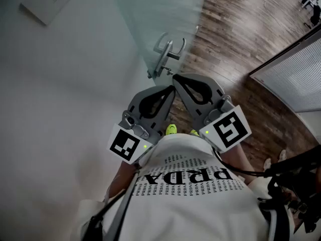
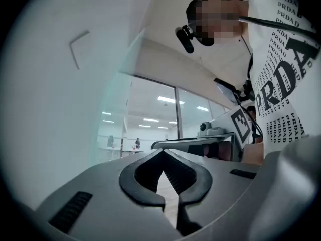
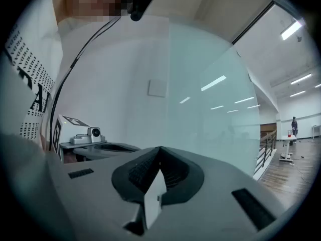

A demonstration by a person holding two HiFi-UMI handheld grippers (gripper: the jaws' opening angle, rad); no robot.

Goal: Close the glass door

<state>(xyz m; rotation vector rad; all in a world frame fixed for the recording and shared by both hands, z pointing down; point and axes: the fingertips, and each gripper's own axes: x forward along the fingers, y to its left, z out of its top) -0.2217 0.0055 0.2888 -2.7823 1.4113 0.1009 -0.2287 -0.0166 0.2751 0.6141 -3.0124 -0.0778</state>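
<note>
While the left gripper (image 1: 170,90) and right gripper (image 1: 176,78) jaws are fully closed and empty, one glass door (image 1: 150,19) with one handle (image 1: 165,54) stands just ahead.

Looks like an office building, an open-plan floor: a tall glass door (image 1: 150,24) with a metal lever handle (image 1: 165,54) sits beside a plain white wall (image 1: 50,94), and a dark wood-plank floor (image 1: 235,29) runs out past it. Beyond the glass partitions (image 2: 150,119) there are rows of ceiling strip lights (image 2: 168,100). Far off, a person (image 3: 294,124) stands by a work table (image 3: 288,155). A railing (image 3: 266,144) edges the floor, and there's a slatted blind (image 1: 296,74) on the right
</note>
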